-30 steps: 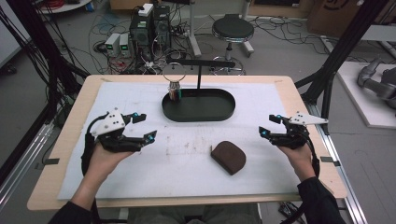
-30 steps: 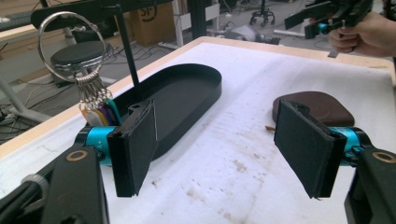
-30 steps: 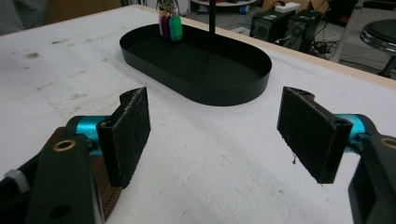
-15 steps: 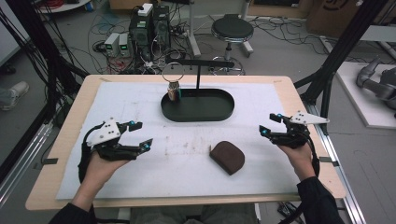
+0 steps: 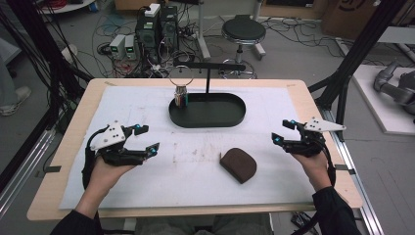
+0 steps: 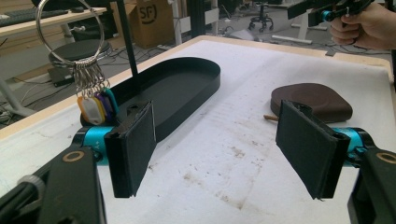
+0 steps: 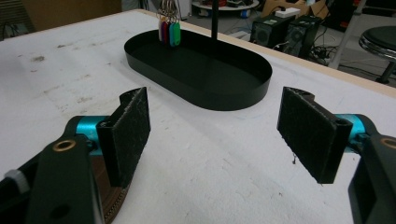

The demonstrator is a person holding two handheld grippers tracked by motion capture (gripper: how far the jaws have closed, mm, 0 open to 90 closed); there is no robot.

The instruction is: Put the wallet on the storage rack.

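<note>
Resting above a stained white mat (image 5: 147, 196) near the person's edge of the table (image 5: 63, 161), the left gripper (image 5: 147, 139) and the right gripper (image 5: 283, 132) sit well apart at either side, each with its jaws spread wide and holding nothing. Between them, nearer the right gripper, a brown pouch (image 5: 238, 164) lies flat on the mat. Farther back stands a black oval tray (image 5: 207, 120) with a thin post (image 5: 208, 81), and a key ring (image 5: 181, 78) with coloured tags (image 5: 181, 99) hangs at the tray's left end.
</note>
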